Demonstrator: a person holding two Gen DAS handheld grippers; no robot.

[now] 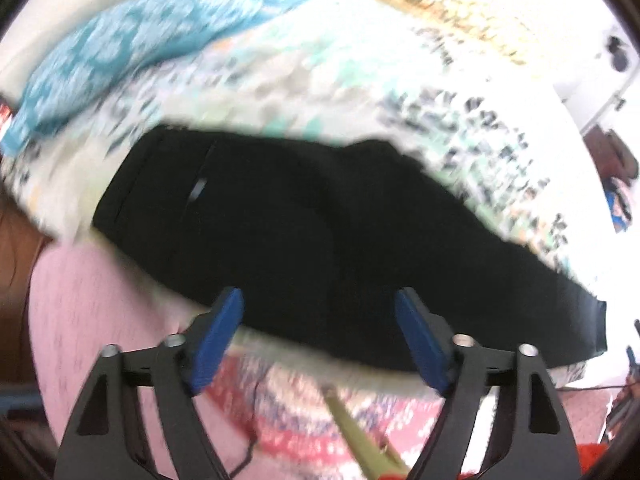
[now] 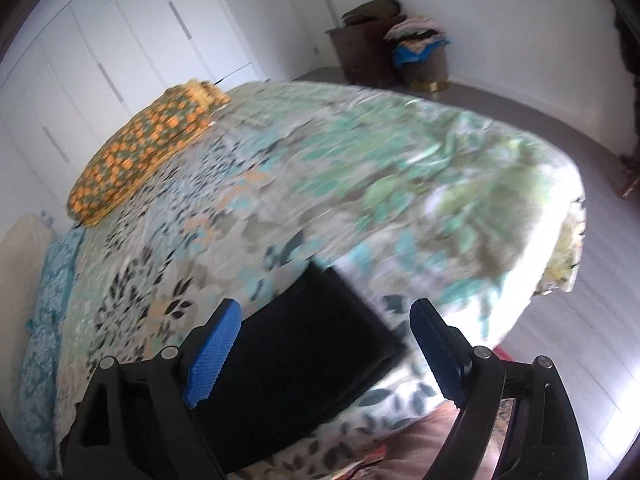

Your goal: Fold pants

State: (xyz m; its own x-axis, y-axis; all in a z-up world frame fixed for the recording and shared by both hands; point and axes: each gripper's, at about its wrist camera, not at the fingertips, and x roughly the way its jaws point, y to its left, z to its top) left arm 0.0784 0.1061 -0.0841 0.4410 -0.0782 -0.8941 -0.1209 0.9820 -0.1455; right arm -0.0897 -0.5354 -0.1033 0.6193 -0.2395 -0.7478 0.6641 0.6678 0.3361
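The black pants [image 1: 304,232] lie flat along the near edge of a bed with a floral cover [image 1: 320,88]. In the left wrist view they stretch from upper left to lower right, a pocket seam near the left end. My left gripper [image 1: 320,308] is open and empty, just above the pants' near edge. In the right wrist view one end of the pants [image 2: 312,340] shows as a dark block with a square corner. My right gripper [image 2: 326,320] is open and empty, hovering over that end. Both views are blurred.
An orange-patterned pillow [image 2: 140,148] and a teal patterned pillow [image 1: 120,52] lie at the far side of the bed. White wardrobe doors [image 2: 120,40] stand behind. A dark cabinet and a laundry basket [image 2: 420,56] stand by the far wall. Pink fabric [image 1: 88,312] lies below the bed edge.
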